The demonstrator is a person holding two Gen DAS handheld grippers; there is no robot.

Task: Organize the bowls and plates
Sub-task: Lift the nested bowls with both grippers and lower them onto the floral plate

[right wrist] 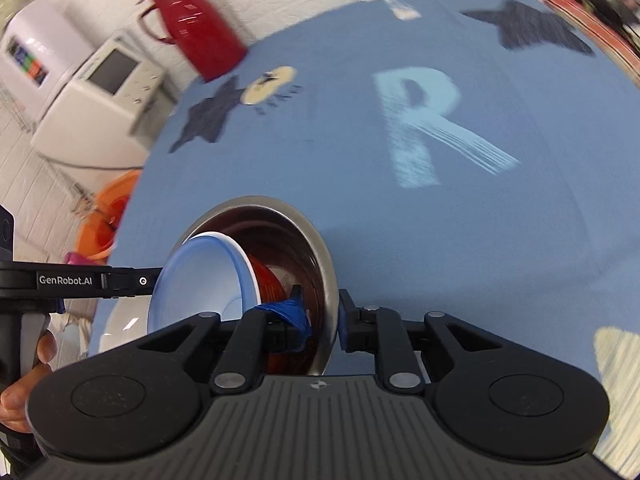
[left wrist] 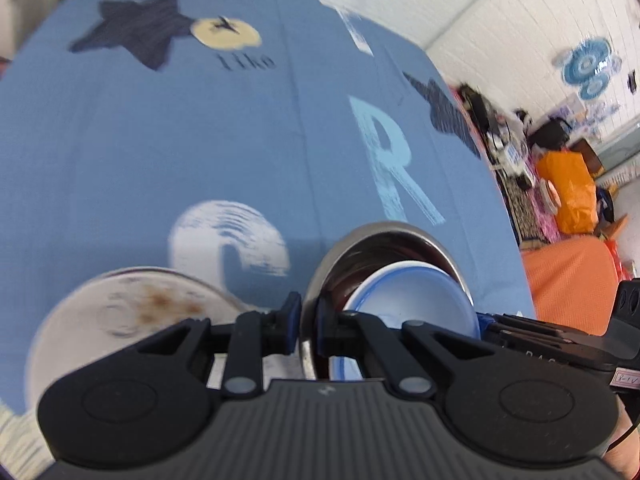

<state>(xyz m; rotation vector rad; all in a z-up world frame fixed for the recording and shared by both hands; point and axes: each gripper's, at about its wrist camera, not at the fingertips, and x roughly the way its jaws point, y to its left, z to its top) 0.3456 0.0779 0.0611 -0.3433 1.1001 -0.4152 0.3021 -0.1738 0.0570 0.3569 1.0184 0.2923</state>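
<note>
While both views are smeared with motion blur, the layout reads clearly enough. The bench fills most of each frame, draped in a blue cloth printed with stars and a large pale "R". At the upper left of the right wrist view stand a red jug and a white appliance, off the working area.

A steel bowl sits low and centre in both views, tipped so that its mouth faces the cameras. A blue-rimmed white bowl is nested loosely inside it, tilted and leaning toward one side rather than seated flat. A stained pale plate lies at the lower left of the left wrist view, just beside the steel bowl.

Key relation: the steel bowl's rim runs directly between the fingers of each tool, on opposite sides, so both are equally near.

Left tool: fingers close together, clamped on the steel bowl's rim, one pad inside and one outside.

Right tool: likewise gripping the opposite rim; blue tape wraps its inner finger.

Judgement: the nested pair seems carried two-handed. The inner bowl could slide if the tilt grows.
</note>
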